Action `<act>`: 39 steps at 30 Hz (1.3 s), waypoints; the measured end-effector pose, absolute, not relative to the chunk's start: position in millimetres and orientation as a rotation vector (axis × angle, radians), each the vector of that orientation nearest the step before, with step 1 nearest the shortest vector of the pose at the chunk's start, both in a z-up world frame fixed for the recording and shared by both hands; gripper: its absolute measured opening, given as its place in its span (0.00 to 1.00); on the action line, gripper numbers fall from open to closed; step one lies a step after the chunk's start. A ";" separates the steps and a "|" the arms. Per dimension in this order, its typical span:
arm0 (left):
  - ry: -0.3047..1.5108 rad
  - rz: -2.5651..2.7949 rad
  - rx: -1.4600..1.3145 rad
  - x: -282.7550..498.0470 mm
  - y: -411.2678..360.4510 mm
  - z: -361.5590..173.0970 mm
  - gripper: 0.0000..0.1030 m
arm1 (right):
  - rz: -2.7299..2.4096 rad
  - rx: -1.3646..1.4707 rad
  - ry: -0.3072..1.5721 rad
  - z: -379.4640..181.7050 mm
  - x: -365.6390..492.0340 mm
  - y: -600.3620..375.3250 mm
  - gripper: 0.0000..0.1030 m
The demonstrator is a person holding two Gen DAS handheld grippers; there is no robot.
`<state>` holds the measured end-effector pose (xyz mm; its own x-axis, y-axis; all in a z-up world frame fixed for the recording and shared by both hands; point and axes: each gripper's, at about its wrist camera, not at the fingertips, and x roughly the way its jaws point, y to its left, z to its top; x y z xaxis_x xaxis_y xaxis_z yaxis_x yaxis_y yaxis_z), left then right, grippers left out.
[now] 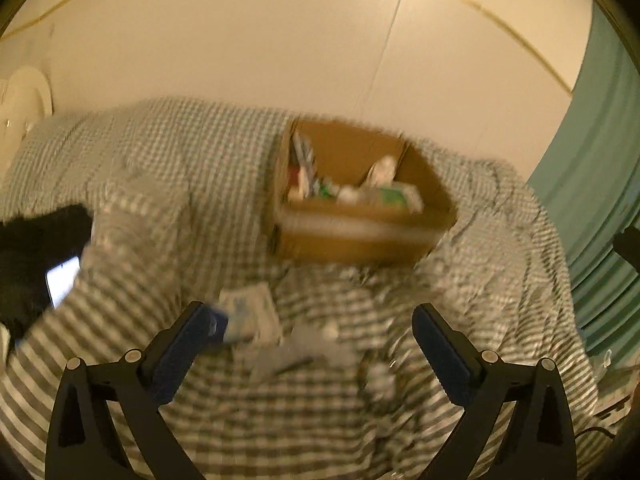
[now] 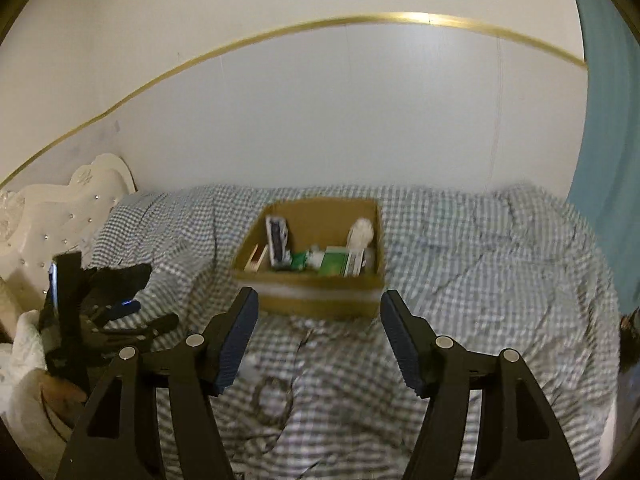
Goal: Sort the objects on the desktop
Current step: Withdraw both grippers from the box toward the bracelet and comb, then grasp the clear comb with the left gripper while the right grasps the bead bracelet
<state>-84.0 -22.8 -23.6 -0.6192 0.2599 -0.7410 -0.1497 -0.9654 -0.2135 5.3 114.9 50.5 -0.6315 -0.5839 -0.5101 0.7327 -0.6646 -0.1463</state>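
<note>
The left gripper [image 1: 314,322] stood wide apart and held nothing. Just inside its left finger lay a white packet [image 1: 250,314] on the checked cover [image 1: 160,184], with blurred pale items [image 1: 316,344] between the fingers — too smeared to identify. Ahead and slightly right sat the box [image 1: 360,236], an open cardboard carton already holding several small packages.

The right gripper [image 2: 316,316] was likewise spread wide and empty. The box [image 2: 316,304] sat directly ahead of it, centred between the fingertips, with a green carton [image 2: 334,262] and a white bottle [image 2: 362,232] visible inside. A faint ring-shaped object [image 2: 272,400] lay on the cover [image 2: 480,260] beneath the fingers; its nature could not be told. Far left stood the other gripper's black frame — in the right wrist view.
</note>
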 end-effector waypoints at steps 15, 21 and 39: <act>-0.314 2.618 -1.499 -111.7 -47.4 -116.3 1.00 | -2.054 0.989 0.590 -150.7 -33.1 40.8 0.44; -0.399 2.609 -1.552 -126.6 -58.3 -129.5 1.00 | -1.992 1.059 0.648 -196.6 -31.3 16.1 0.34; -0.161 2.442 -1.555 -110.8 1.6 -142.1 1.00 | -2.114 0.836 0.499 -116.6 -22.4 53.1 0.11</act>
<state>-110.8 1.6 -142.1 -0.4040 0.2606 -0.8769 -0.1435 -0.9648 -0.2206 -22.4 53.1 -116.6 -0.4686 -0.5306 -0.7063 0.7903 -0.6091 -0.0668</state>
